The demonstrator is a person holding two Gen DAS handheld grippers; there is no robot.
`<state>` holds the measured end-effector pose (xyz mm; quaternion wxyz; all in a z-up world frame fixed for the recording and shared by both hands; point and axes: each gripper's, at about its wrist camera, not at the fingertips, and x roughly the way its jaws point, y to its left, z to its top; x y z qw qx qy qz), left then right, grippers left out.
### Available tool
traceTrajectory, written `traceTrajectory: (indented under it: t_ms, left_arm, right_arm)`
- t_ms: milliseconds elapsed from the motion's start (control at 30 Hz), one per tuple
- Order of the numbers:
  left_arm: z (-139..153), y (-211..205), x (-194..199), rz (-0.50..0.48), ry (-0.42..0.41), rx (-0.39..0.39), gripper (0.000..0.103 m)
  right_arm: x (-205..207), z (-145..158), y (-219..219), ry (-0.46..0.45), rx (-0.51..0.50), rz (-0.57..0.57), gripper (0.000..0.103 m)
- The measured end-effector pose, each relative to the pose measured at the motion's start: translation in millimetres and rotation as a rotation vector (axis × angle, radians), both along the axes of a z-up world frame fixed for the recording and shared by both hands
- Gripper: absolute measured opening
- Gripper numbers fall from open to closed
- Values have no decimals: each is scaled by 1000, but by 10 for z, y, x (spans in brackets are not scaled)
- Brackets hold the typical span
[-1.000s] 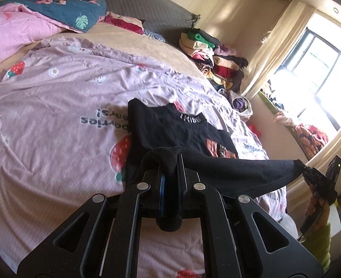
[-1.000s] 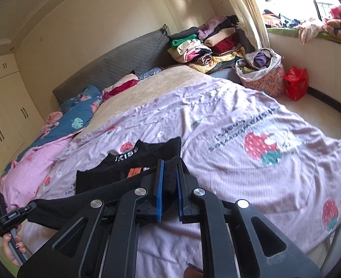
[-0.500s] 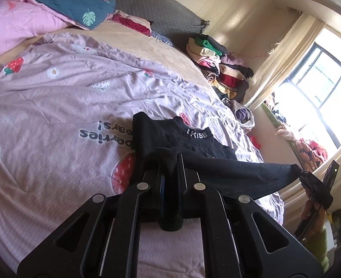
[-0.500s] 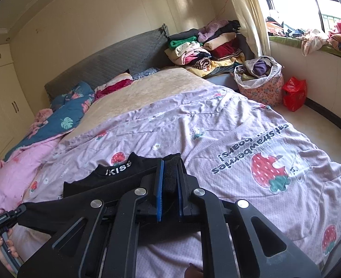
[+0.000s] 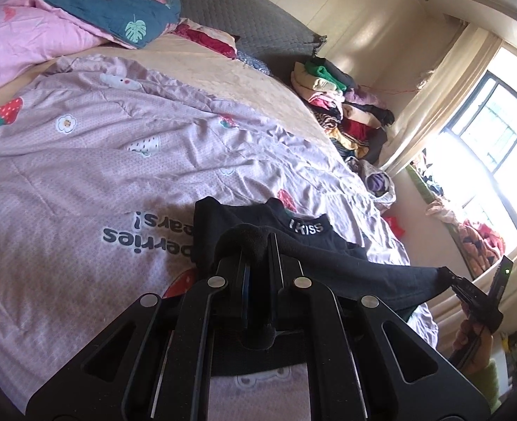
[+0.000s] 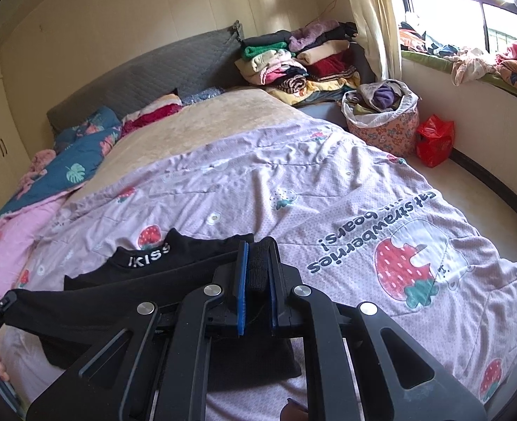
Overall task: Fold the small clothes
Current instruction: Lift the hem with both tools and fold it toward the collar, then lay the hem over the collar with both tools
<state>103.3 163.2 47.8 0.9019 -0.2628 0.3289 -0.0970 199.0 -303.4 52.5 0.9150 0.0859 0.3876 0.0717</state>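
A: The black top (image 5: pixel 304 242) — where is it?
B: On the bed's lilac strawberry quilt (image 5: pixel 83 161), at its near end, collar on the far side; its near edge is lifted and stretched between both grippers.
A: And the grippers?
B: The left gripper (image 5: pixel 256 245) is clamped on one corner, the right gripper (image 6: pixel 258 266) on the other.

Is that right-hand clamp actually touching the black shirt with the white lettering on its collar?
Touching. In the right wrist view, the right gripper is shut on a bunched fold of the black shirt, with fabric pinched between its blue pads.
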Motion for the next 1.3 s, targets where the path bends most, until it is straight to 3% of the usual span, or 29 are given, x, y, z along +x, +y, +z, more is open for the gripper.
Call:
traceTrajectory:
  t_ms: [500,600,633,733,933,1067,1133,1200,1300]
  left_arm:
    - [-330,-18,300,33,98,48,3]
    - [-341,-53,328,28,103,67,4]
    - [-336,-64,326,28,103,74,9]
    - [-274,-66,288,54,82,113,30]
    - [-169,-164,198,39,49,180,48]
    - [-183,-341,101,-20,38,239,48]
    - [-205,-395,57,-49,38,247,21]
    - [-259,-443,1,-75,52,255,6]
    - [-368,-543,-65,-129,84,290,4]
  right_arm:
    - [307,-352,181,73,-75,19,10]
    - [335,-393,202,69,-108,12,23]
    - [332,-393,198,65,-103,17,30]
    - [313,-392,175,57,-103,21,35]
    - [200,-410,202,54,-79,74,37]
    - [88,-462,327,71,-77,154,32]
    - [26,-513,408,85,-90,202,17]
    - [-42,-579,488,103,-92,248,14]
    - [-136,-670,584,119,-102,291,14]
